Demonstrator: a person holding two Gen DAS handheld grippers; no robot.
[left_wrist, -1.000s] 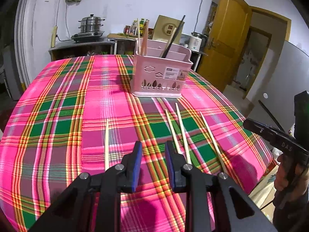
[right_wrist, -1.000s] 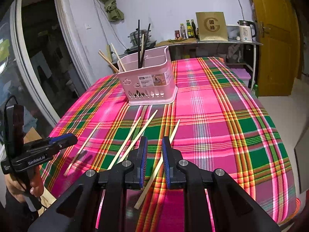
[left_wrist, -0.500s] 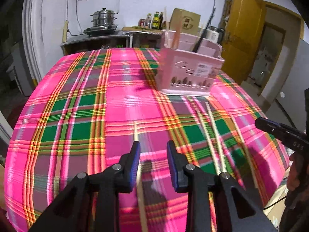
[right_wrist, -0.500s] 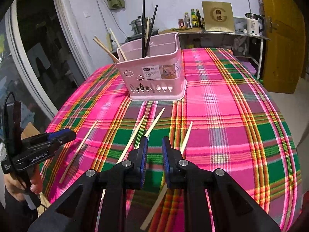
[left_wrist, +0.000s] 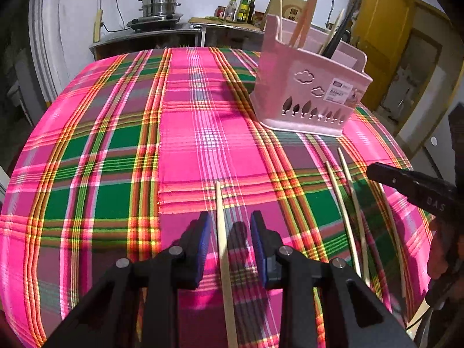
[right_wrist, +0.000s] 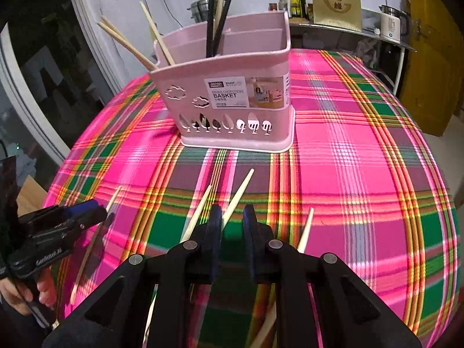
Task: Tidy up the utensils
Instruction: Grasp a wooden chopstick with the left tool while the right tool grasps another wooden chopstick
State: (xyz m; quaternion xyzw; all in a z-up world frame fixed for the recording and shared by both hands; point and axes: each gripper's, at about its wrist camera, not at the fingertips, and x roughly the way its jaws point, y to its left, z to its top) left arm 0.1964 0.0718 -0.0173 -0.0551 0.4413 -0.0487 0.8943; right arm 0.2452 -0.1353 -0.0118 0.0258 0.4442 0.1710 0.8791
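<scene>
A: Left claw [left_wrist: 229, 226]? We see it spread, straddling one pale chopstick [left_wrist: 221, 232] flat on the plaid bench [left_wrist: 116, 145]; its jaws have just been opening, and the pads aren't pressing on the stick.

B: Agreed. Right claw [right_wrist: 230, 217] hangs over the bench with a narrow gap and nothing pinched; another chopstick [right_wrist: 239, 194] lies under it, tip towards the basket.

A: Pink basket [right_wrist: 232, 98] stands upright further back, pale and black sticks inside. Which compartment we can't tell.

B: Two more pale sticks lie loose either side of that one.
</scene>
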